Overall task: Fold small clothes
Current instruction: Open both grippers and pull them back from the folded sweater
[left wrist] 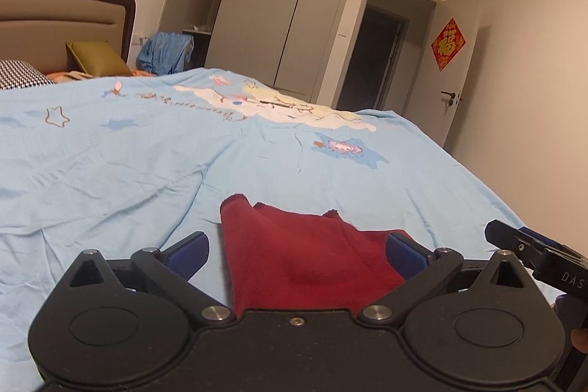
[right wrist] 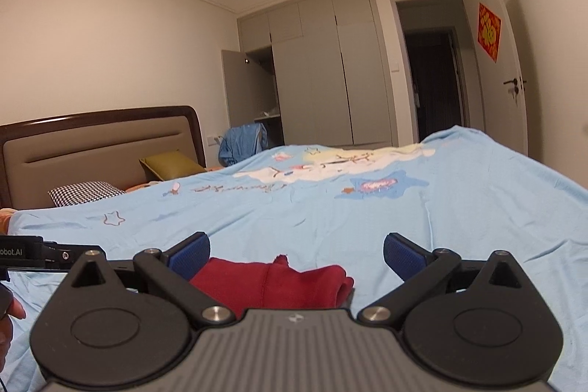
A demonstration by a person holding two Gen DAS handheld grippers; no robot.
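A small dark red garment [left wrist: 305, 252] of soft, fleecy cloth lies on the bed's light blue sheet [left wrist: 110, 179]. In the left wrist view it sits at six o'clock, bunched into a rough wedge with loose corners poking up along its far edge. In the right wrist view the same red piece [right wrist: 272, 281] lies low and rumpled, its right end rolled over.

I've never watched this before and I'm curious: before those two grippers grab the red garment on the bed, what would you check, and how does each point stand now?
1. Left gripper open: ok.
2. Right gripper open: ok.
3. Red garment between the left gripper's fingers: ok.
4. Garment lying flat: not ok, it looks bunched.
5. Blue bedspread clear around the garment: ok.
6. Which edge to pinch: cannot tell.
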